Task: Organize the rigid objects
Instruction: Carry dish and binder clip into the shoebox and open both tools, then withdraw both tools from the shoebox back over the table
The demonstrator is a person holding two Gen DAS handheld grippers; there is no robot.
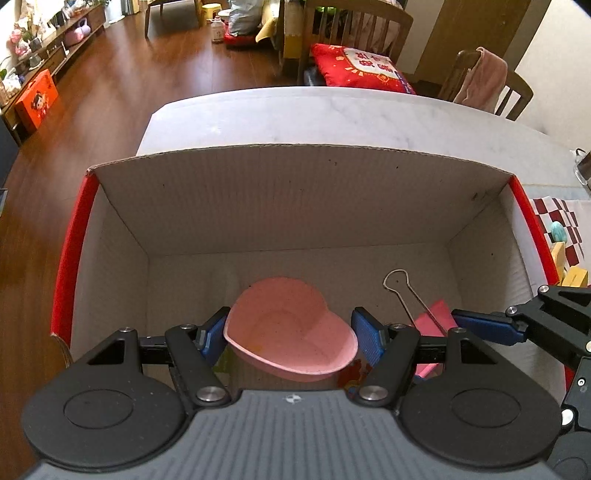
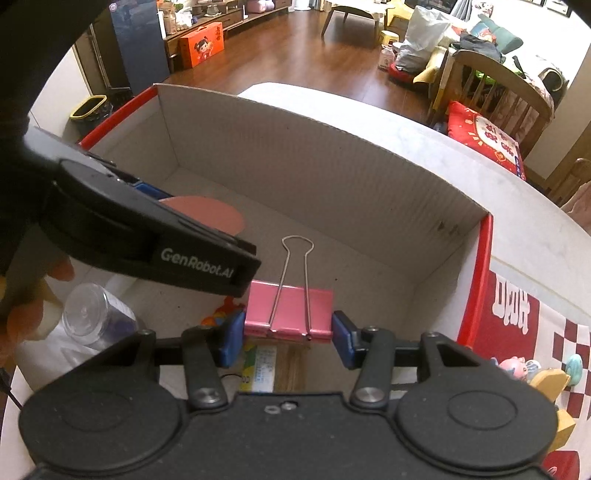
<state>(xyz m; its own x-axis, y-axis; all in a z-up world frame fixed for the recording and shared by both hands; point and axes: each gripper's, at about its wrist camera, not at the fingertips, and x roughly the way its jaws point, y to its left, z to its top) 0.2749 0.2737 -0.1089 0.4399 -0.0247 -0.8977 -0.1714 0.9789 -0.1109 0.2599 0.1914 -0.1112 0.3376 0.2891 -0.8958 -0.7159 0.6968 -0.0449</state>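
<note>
Left tool (image 1: 290, 332) pinching pink heart-shaped plastic bowl (image 1: 291, 328); right tool (image 2: 288, 332) pinching pink metal binder clip (image 2: 290, 310), inside open cardboard box (image 1: 295, 199).

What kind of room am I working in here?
Most likely a home living and dining area: a marble-look table with wooden chairs, a red cushion on one, and wood flooring beyond.

Soft daylight, sharp focus — strong fisheye bending, dark corners
</note>
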